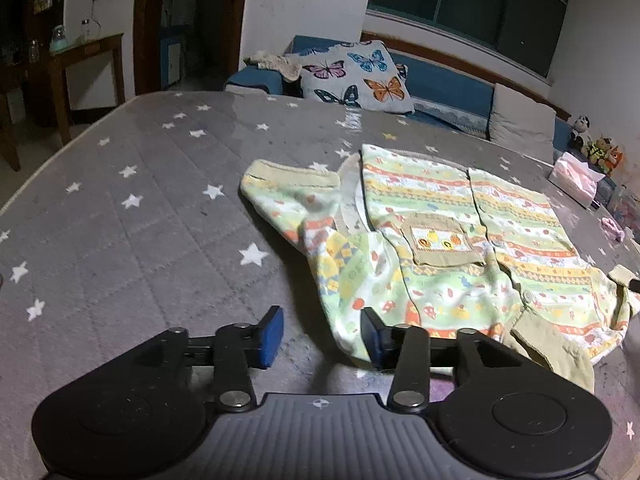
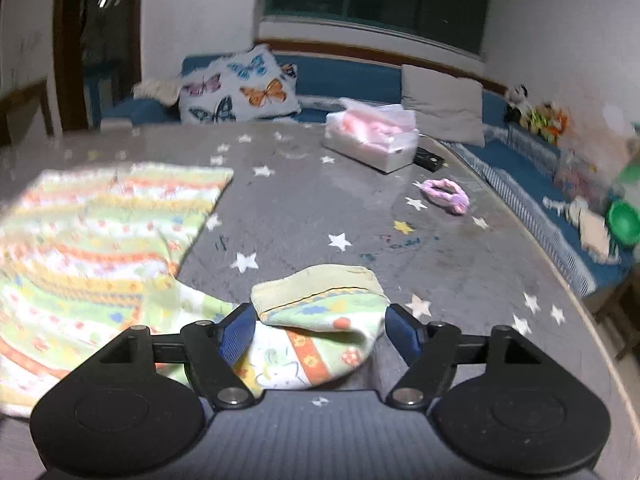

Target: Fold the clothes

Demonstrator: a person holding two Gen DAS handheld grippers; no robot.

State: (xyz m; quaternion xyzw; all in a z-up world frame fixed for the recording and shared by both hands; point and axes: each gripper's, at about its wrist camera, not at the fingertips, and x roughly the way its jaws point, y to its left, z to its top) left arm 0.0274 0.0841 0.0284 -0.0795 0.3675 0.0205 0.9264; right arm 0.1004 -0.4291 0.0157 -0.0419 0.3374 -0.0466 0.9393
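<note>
Your little patterned shirt point(image 1: 460, 248) lies spread on the grey starred bed point(image 1: 120, 208), front side up with its pocket point(image 1: 440, 242) showing, toward the right of the left camera's view. One sleeve point(image 1: 288, 196) reaches out flat to the left, the other sleeve point(image 2: 320, 320) lies near you at the right camera. No fold looks made yet: the body is open and both sleeves stick out (the near hem is a bit rumpled), so by my reading nearly all of the folding is left to you.

Your right tongs point(image 2: 320, 330) stand wide apart, straddling the cuffed end of that near sleeve; the cloth lies between the blue pads point(image 2: 236, 336) and the left one seems to brush it, but they have not closed on it. Your left tongs point(image 1: 322, 334) are also spread wide and hold nothing; the right pad sits just at the shirt's near edge, the left over bare bed.

Farther off lie a tissue box point(image 2: 372, 140), a pink hair tie point(image 2: 446, 196) and a butterfly pillow point(image 1: 356, 76).
</note>
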